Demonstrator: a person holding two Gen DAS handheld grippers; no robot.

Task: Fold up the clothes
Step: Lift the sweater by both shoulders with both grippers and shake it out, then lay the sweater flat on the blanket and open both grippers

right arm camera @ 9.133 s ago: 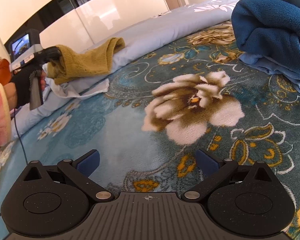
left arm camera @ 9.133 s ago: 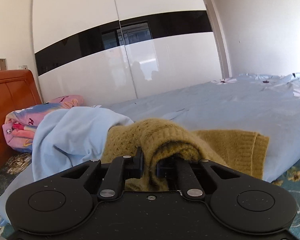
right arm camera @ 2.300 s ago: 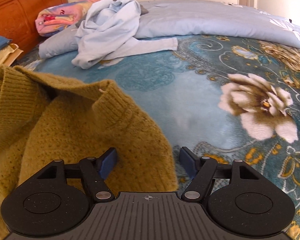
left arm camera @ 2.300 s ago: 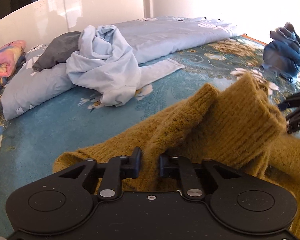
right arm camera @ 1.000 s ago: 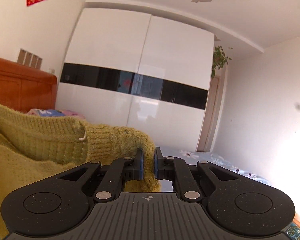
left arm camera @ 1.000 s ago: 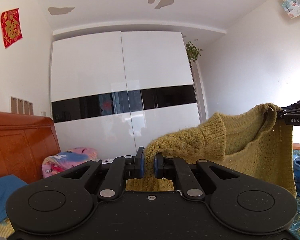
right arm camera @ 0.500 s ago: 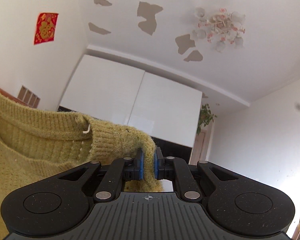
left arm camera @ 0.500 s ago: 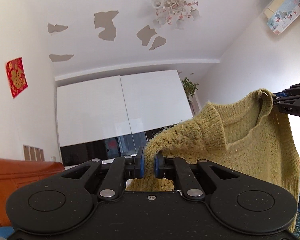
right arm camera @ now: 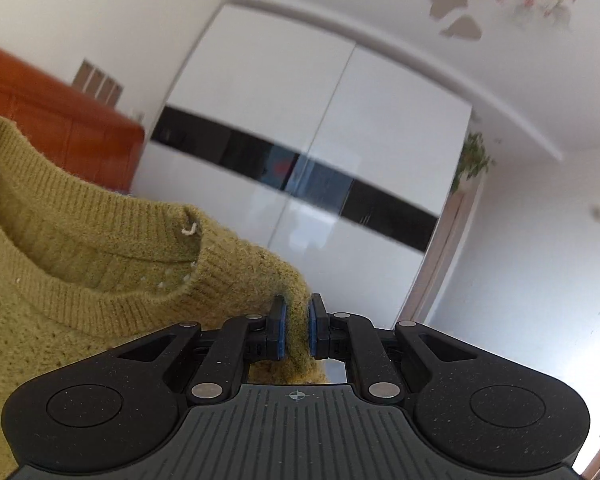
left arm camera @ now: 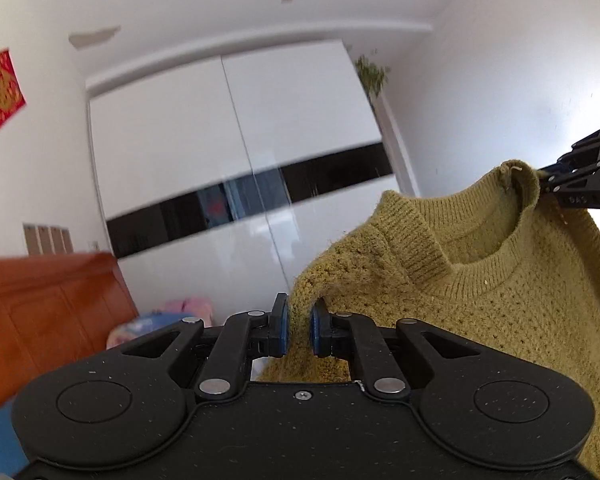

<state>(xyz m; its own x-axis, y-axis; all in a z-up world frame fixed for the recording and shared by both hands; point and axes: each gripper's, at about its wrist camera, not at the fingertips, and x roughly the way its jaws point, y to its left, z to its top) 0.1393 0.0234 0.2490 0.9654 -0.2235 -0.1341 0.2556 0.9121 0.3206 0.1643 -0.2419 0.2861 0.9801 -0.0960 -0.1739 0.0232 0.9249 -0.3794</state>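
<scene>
A mustard-yellow knit sweater (left arm camera: 500,300) hangs in the air, held up by its two shoulders, its round neck opening facing me. My left gripper (left arm camera: 299,330) is shut on one shoulder. My right gripper (right arm camera: 296,330) is shut on the other shoulder of the sweater (right arm camera: 60,280). The right gripper also shows at the right edge of the left wrist view (left arm camera: 580,192). The sweater's lower part is out of view.
A white sliding wardrobe (left arm camera: 240,180) with a black band fills the far wall. An orange wooden headboard (left arm camera: 40,312) stands at the left, with pink and blue bedding (left arm camera: 160,320) beside it. A potted plant (right arm camera: 472,160) sits by the wardrobe's right end.
Both cameras have tipped down from the ceiling towards the wardrobe and headboard. The sweater stays hanging between the two shut grippers.
</scene>
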